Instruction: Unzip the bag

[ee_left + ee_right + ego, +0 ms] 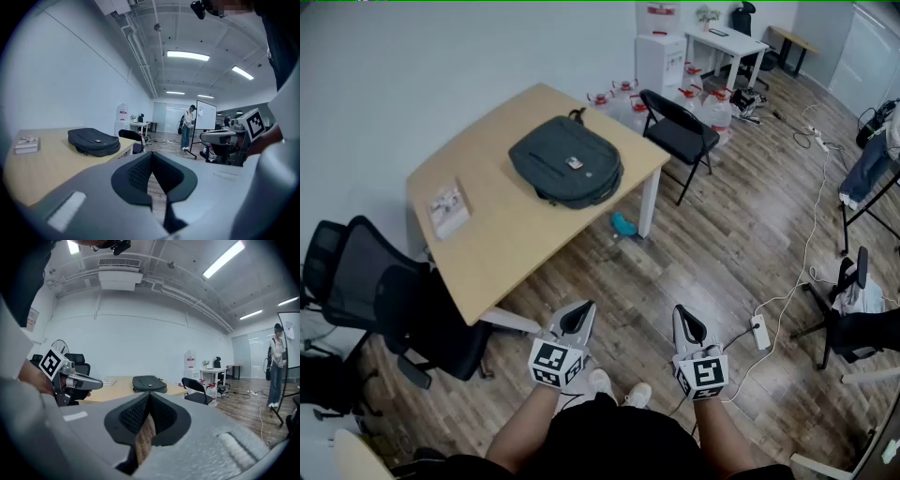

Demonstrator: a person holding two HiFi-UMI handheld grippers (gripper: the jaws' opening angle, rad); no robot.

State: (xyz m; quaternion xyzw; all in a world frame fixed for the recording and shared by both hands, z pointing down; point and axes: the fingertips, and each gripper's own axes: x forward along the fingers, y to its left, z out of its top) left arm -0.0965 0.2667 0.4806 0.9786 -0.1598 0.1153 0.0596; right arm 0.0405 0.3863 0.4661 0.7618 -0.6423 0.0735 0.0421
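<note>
Lying flat on the light wooden table (525, 239), upper centre of the head view: dark grey fabric backpack (567, 161), rounded outline, carry handle at its upper end. Looks closed all round; zip pulls too small to make out. Small pale label patch (574, 163) on its top face, print unreadable. Both gripper views show it as a low dark hump on the tabletop.

Other writing: white water dispenser (659, 52) at the top of the frame has a red label, not legible. Pale booklet (447, 208) on the table's left end, cover print not legible either. Black-and-white square markers on each gripper's cube.

Left gripper (578, 314) and right gripper (685, 317) sit bottom centre of the head view, well apart from the backpack, over wood-plank floor (741, 244). Both have jaws closed tip to tip, nothing between them, holding nothing.

Around the table:
- black folding chair (680, 131) just right of it
- black mesh office chair (384, 291) at the left edge
- clear water jugs (623, 94) with red caps above it
- blue object (624, 224) on the floor by the table leg
- white power strip (759, 330) at lower right

Person (189, 126) stands by a whiteboard (206, 112), centre right of the left gripper view.
</note>
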